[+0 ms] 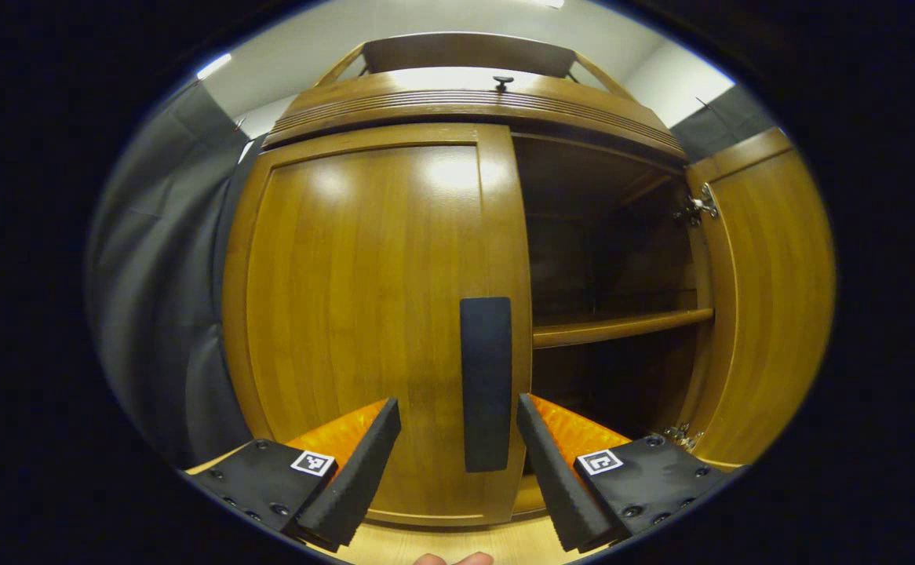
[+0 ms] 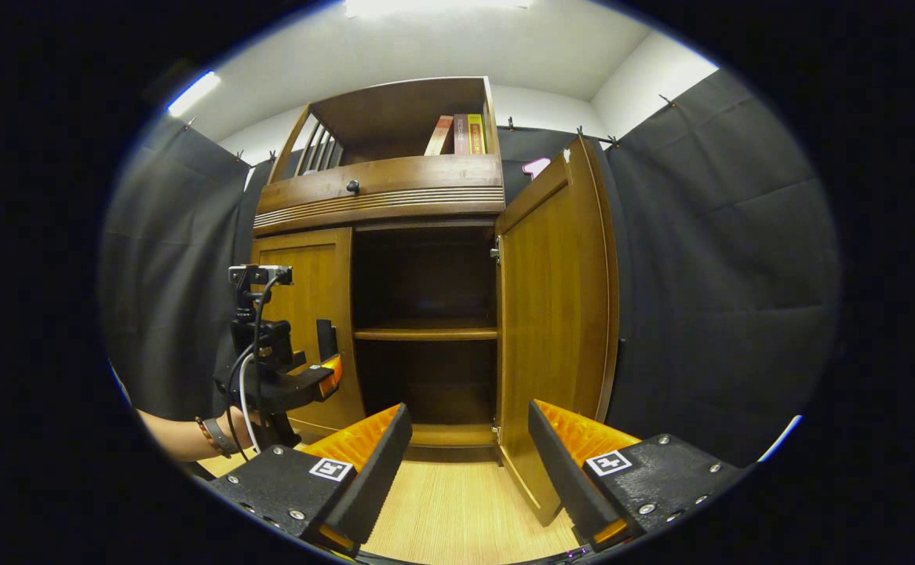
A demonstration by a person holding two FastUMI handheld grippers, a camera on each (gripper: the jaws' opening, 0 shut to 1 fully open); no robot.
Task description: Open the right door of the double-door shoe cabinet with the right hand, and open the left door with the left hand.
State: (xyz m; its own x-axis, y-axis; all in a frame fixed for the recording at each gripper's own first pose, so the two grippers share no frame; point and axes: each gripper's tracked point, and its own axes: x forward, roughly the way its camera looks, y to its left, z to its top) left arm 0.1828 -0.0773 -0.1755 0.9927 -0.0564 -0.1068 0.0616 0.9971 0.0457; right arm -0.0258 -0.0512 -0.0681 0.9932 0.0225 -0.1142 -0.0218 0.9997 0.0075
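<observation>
The wooden shoe cabinet's left door (image 1: 363, 314) stands closed, with a dark upright handle (image 1: 486, 384) at its right edge. My left gripper (image 1: 457, 463) is open, its fingers on either side of that handle and a little short of it. The right door (image 2: 555, 314) is swung wide open, showing a shelf (image 2: 424, 333) inside the dark interior. My right gripper (image 2: 469, 463) is open and holds nothing, back from the cabinet, with the open door's edge just ahead between its fingers. In the right gripper view the left gripper (image 2: 324, 377) sits at the left door (image 2: 304, 314), held by a hand (image 2: 230, 431).
A drawer with a small knob (image 2: 353, 186) runs above the doors, and books (image 2: 457, 133) stand in the open top shelf. Black cloth walls close both sides. A light wooden floor (image 2: 457, 510) lies in front of the cabinet.
</observation>
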